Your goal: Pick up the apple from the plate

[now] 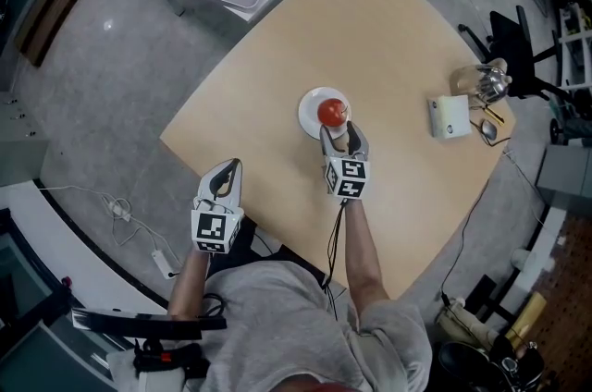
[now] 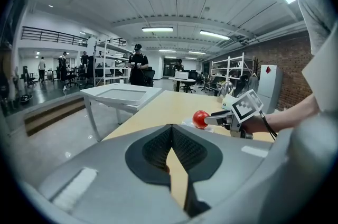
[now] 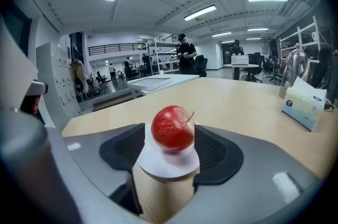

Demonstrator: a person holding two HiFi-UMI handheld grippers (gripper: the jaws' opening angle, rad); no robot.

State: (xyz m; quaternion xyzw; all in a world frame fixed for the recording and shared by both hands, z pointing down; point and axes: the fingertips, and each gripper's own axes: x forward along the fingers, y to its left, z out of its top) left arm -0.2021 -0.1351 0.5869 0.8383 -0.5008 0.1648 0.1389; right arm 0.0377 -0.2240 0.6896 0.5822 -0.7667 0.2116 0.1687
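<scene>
The main risk is a poor bite. The right tongs stand open at the near edge of the plate, and the apple sits right at their tips with neither pad touching it. Closing from here would likely pinch only its near curve and squirt it off the plate's far side. The tips could also catch the plate's rim and drag the plate across the worktop. The apple is round, smooth and glossy, so I'd expect it to slip under a shallow grip. It is red, with a thin stem leaning to one side, and rests at about the plate's centre. The left tongs are closed on nothing, well off to the plate's near left.
</scene>
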